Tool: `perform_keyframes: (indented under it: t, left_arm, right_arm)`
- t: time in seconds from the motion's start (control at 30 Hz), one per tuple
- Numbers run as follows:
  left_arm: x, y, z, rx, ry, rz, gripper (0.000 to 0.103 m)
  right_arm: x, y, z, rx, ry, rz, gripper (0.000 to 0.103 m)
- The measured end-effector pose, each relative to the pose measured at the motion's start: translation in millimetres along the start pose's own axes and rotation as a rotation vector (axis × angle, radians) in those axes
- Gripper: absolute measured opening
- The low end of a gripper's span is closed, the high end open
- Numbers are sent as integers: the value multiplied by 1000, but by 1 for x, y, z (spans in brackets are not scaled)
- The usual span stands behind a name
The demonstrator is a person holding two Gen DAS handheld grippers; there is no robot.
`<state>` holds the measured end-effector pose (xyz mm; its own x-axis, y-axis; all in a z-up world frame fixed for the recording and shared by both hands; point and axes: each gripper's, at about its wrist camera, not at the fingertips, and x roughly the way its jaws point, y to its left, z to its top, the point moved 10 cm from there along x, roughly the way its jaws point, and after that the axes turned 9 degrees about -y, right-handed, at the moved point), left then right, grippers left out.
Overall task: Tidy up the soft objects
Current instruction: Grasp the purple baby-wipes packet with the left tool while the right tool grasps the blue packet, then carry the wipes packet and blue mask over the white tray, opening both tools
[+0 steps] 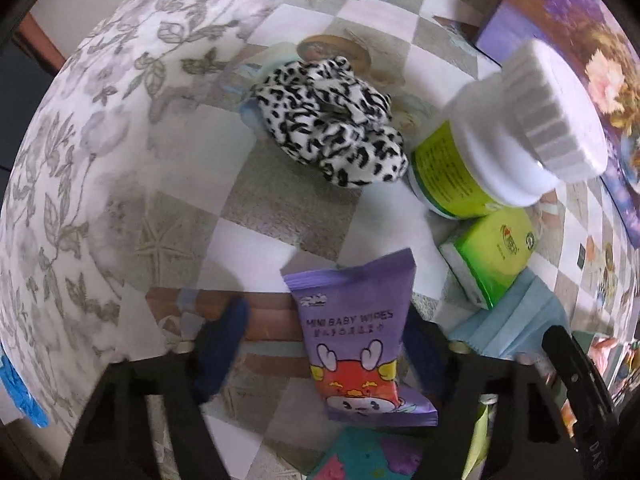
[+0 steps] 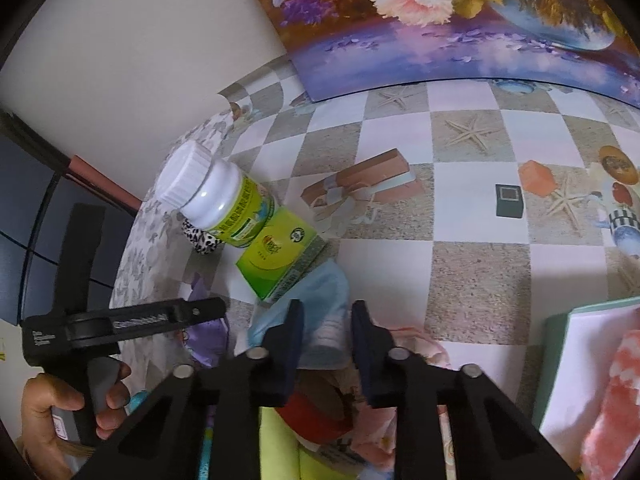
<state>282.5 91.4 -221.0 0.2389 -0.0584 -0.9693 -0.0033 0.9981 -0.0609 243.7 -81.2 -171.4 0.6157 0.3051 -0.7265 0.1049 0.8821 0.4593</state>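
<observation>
Left wrist view: the left gripper [image 1: 324, 344] points down at the table [image 1: 280, 200], its jaws straddling the wipes pack [image 1: 356, 344]. The pack lies flat, its long axis running near to far along the fingers. The right finger [image 1: 420, 344] sits against the pack's right edge; the left finger [image 1: 224, 344] stands apart from its left edge, so the jaws are not yet clamped. The scrunchie [image 1: 332, 120] lies well beyond, far of the pack, beside the bottle [image 1: 500, 140].

Right wrist view: the right gripper [image 2: 326, 340] has its jaws narrowed about the blue mask [image 2: 324, 300]; whether the pads pinch it cannot be told. The green box [image 2: 280, 256] lies just beyond. The left gripper is nearer the pack.
</observation>
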Motion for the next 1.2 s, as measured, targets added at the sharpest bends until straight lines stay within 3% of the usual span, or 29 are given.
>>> perform_keyframes:
  t: [0.1, 0.23, 0.27, 0.3, 0.53, 0.8, 0.97, 1.2]
  left_arm:
    - [-2, -5, 1, 33, -12, 16, 51]
    - [-8, -11, 9, 2, -37, 2, 45]
    - [-14, -9, 11, -4, -54, 4, 31]
    - [-21, -7, 12, -5, -66, 4, 26]
    - [-73, -10, 26, -19, -173, 18, 24]
    - [-146, -29, 25, 0, -315, 0, 23]
    - [-173, -79, -1, 33, -356, -61, 23]
    - [-173, -161, -52, 98, -345, -152, 23]
  right_arm:
    - [-5, 3, 3, 3, -14, 11, 21]
    - [-19, 8, 9, 2, -40, 31, 20]
    - [-23, 10, 12, -1, -52, 30, 20]
    - [-28, 11, 15, -6, -63, 30, 20]
    - [-72, 24, 35, -15, -141, 60, 20]
    - [-133, 16, 58, -55, -217, -20, 20]
    - [-169, -16, 70, -18, -267, -92, 20]
    - [-217, -79, 80, 95, -335, -167, 21]
